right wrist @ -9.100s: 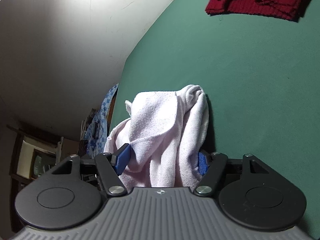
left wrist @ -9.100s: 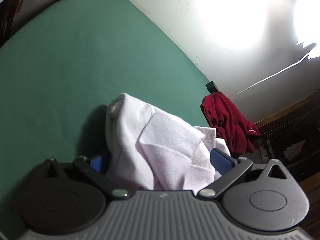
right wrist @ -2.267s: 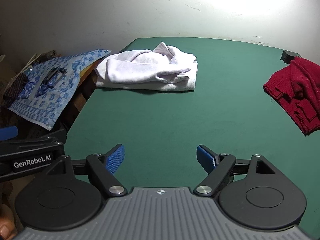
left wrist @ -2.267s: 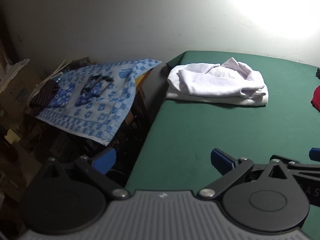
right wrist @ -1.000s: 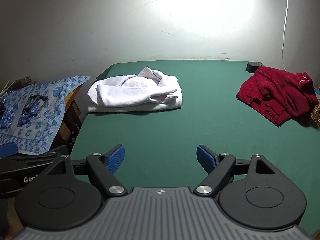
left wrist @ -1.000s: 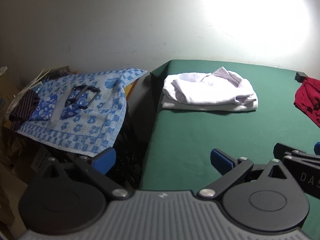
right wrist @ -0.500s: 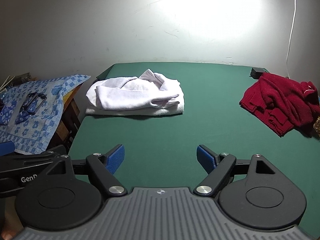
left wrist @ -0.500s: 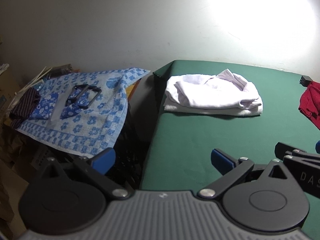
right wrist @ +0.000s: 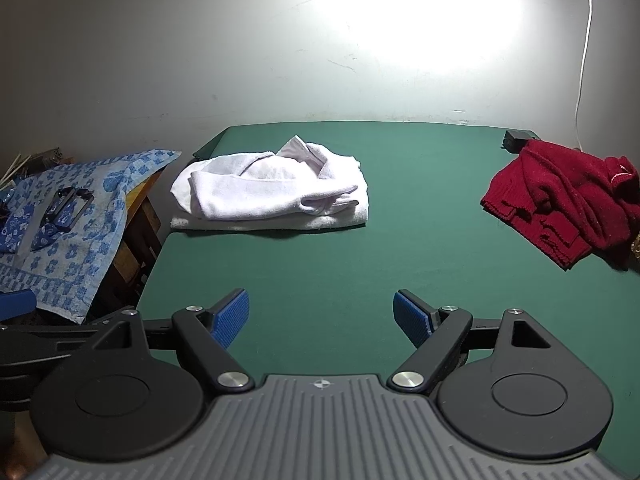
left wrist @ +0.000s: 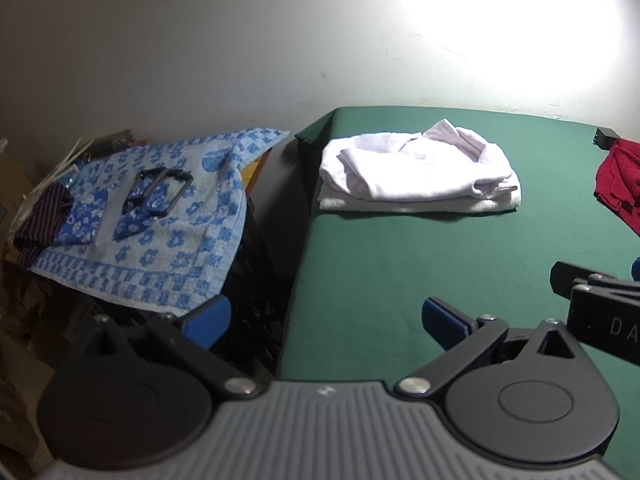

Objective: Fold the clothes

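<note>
A folded pale pink garment (left wrist: 416,176) (right wrist: 272,192) lies at the far left corner of the green table (left wrist: 400,264) (right wrist: 392,240). A crumpled dark red knit garment (right wrist: 560,200) (left wrist: 620,180) rests at the table's far right. My left gripper (left wrist: 326,316) hangs open over the table's near left edge, nothing between its blue pads. Over the near middle of the table my right gripper (right wrist: 320,316) is also open and empty. Both stand well back from the clothes. Part of the right gripper's black frame shows at the right edge of the left wrist view.
Left of the table a blue flowered towel (left wrist: 160,216) (right wrist: 68,216) drapes over a stand, with a black buckle-like object (left wrist: 160,188) on it. A small black box (right wrist: 520,138) sits at the table's far right by the wall. A white cable (right wrist: 584,40) hangs down the wall.
Over the last second both views barely shift. Nine seconds ago both grippers held the pale pink garment; it now lies folded on the table, and both grippers are open and drawn back.
</note>
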`<action>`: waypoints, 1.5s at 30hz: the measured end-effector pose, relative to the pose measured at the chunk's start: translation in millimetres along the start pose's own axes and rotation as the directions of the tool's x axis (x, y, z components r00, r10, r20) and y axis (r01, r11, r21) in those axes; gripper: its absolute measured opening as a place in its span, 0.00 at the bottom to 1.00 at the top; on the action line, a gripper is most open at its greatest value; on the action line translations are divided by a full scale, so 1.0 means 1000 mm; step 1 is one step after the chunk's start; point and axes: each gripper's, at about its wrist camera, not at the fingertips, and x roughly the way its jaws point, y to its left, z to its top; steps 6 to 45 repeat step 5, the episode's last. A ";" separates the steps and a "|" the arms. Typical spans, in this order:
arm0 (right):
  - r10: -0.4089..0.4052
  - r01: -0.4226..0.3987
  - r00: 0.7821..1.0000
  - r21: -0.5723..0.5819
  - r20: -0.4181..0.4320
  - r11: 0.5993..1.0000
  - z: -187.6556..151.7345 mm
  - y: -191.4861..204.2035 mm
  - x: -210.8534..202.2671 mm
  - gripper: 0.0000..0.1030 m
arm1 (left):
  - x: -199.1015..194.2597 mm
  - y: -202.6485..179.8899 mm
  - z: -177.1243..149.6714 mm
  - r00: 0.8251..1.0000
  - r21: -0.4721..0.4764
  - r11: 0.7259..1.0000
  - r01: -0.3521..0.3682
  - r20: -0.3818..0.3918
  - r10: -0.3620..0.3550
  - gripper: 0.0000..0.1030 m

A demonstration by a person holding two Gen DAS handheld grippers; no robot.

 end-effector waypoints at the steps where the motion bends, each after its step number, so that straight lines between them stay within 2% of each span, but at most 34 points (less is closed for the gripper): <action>1: 0.001 -0.001 1.000 0.000 -0.001 1.000 0.000 0.000 0.000 0.80 | 0.000 0.000 0.000 1.000 0.000 1.000 0.000 0.000 0.000 0.99; 45: 0.000 0.000 1.000 0.001 -0.003 1.000 -0.002 -0.001 -0.001 0.80 | -0.002 -0.002 -0.002 1.000 0.001 1.000 -0.002 0.003 0.002 0.99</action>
